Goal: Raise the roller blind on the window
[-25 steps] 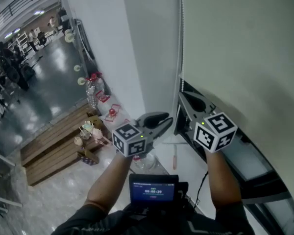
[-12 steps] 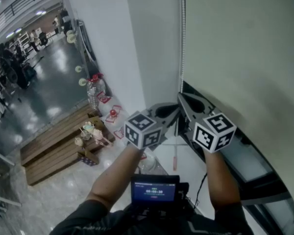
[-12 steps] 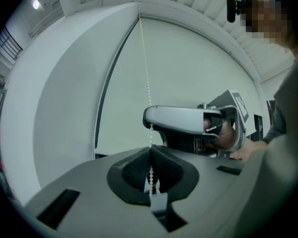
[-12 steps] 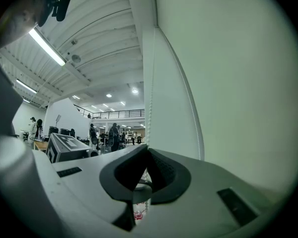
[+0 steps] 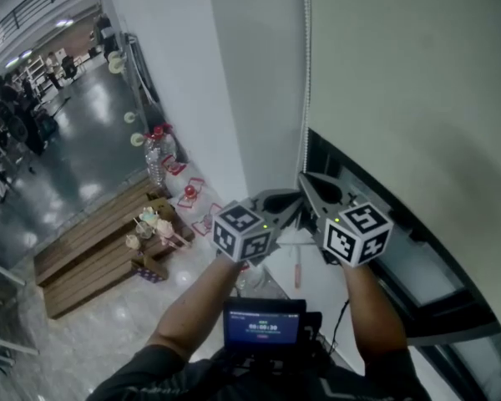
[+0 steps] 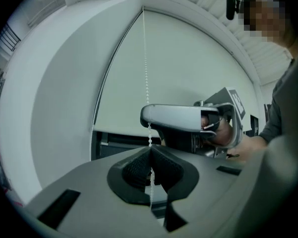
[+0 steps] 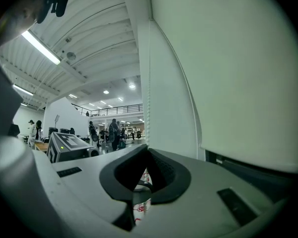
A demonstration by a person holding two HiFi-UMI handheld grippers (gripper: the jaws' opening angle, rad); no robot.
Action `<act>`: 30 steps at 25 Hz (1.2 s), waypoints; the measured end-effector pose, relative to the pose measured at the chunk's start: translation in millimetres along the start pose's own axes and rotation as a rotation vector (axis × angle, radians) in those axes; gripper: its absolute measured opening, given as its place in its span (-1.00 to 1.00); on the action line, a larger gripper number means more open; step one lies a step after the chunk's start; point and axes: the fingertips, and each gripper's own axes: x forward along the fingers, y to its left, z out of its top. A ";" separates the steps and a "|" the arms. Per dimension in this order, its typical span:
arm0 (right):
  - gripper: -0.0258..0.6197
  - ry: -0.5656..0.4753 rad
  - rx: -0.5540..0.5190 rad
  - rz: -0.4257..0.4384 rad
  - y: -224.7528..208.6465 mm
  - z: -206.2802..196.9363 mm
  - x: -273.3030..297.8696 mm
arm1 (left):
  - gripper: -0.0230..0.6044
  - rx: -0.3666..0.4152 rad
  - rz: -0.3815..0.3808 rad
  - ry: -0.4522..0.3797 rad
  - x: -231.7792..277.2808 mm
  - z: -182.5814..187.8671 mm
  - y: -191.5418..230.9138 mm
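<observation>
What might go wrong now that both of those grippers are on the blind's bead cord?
1. The left gripper has just been closing on the thin bead chain; if the pinch is shallow, the beads may slip through when pulled.
2. The right gripper grips the same chain just above it, so the two could bump while taking turns.
3. A sideways tug might jam the chain and leave the roller blind stuck.

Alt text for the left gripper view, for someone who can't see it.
The left gripper, whose jaws have just been closing, pinches a white bead chain hanging by a pale roller blind. Just above, the right gripper grips the same chain; a dark strip of window shows under the blind.
</observation>
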 end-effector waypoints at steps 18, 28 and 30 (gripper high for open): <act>-0.92 0.071 0.049 -0.013 -4.0 -55.1 -3.5 | -0.72 -0.086 -0.043 0.084 -26.4 -53.0 7.1; -0.92 0.057 0.052 0.009 5.8 -54.0 -8.8 | -0.71 0.008 -0.023 -0.174 -49.9 103.4 14.8; -0.92 0.055 0.052 0.010 6.7 -54.4 -9.1 | -0.69 0.038 -0.031 -0.184 -39.9 125.5 10.4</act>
